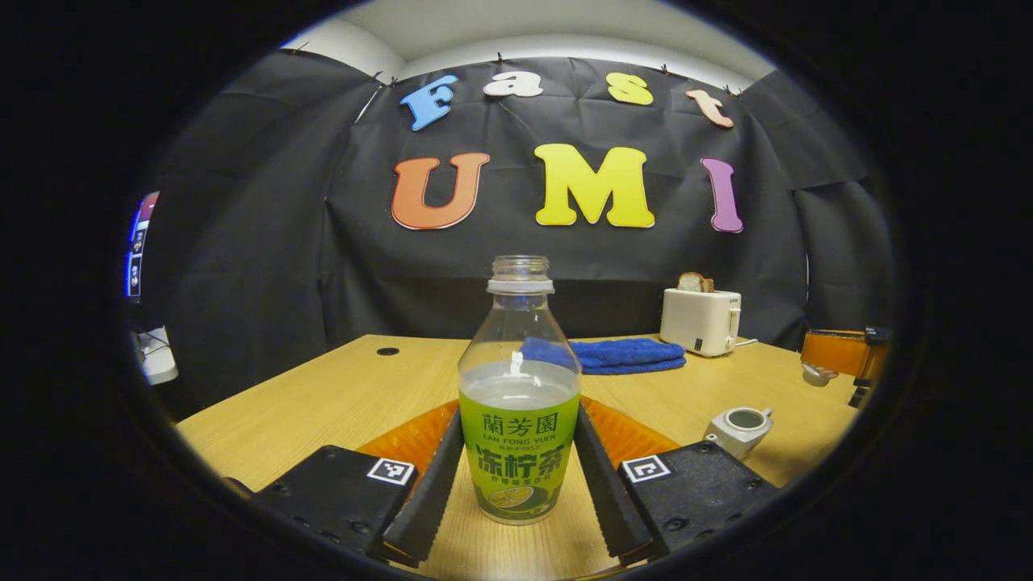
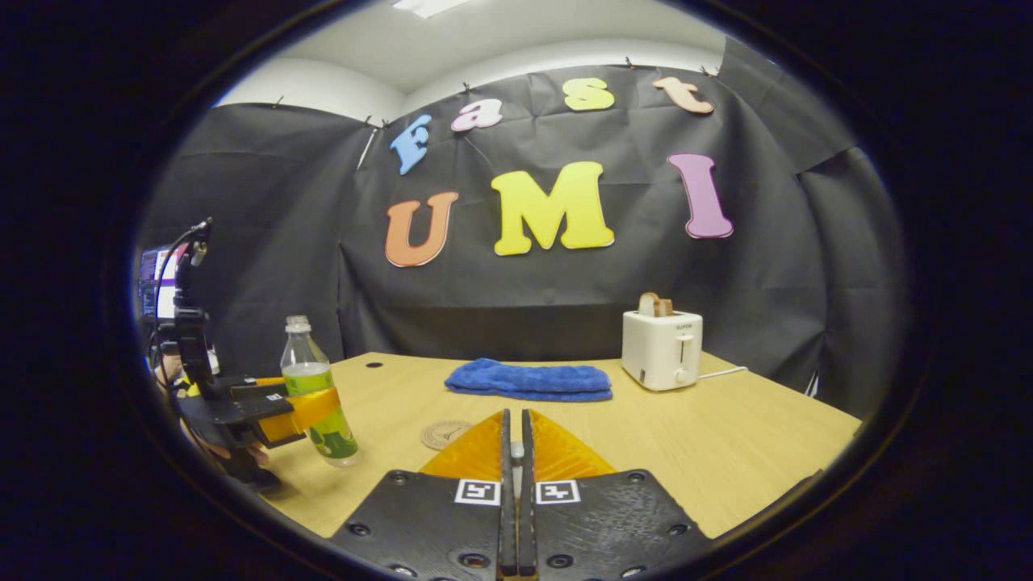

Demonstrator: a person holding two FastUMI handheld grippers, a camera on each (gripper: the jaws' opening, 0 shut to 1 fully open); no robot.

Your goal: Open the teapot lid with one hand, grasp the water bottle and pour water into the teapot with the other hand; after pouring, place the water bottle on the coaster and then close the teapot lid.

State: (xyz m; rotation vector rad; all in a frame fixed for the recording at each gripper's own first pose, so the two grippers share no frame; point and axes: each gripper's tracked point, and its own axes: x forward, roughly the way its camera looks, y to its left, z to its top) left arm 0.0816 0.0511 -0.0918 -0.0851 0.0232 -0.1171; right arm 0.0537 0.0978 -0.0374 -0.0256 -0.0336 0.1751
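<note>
**Bottle flanked, lid already off**

Fingers of my left hand-held gripper [image 1: 516, 492] flank the water bottle [image 1: 520, 403] on the table [image 1: 339, 395], contact unclear. Right hand-held gripper [image 2: 513, 484] is clenched, its load hidden. Teapot [image 1: 738, 430] stands open, right of the bottle. A loose grip could spill the uncapped bottle.

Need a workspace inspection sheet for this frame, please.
Surface: wooden table, nothing spilled.
Job's things: water bottle uncapped, part full; teapot open; lid off; coaster bare.
Clutter: blue towel; toaster with bread.
Grippers: left tongs clamp the bottle; right tongs shut, apparently on the lid.
Cables: toaster cord.
Surroundings: black cloth wall; screen at left.
</note>
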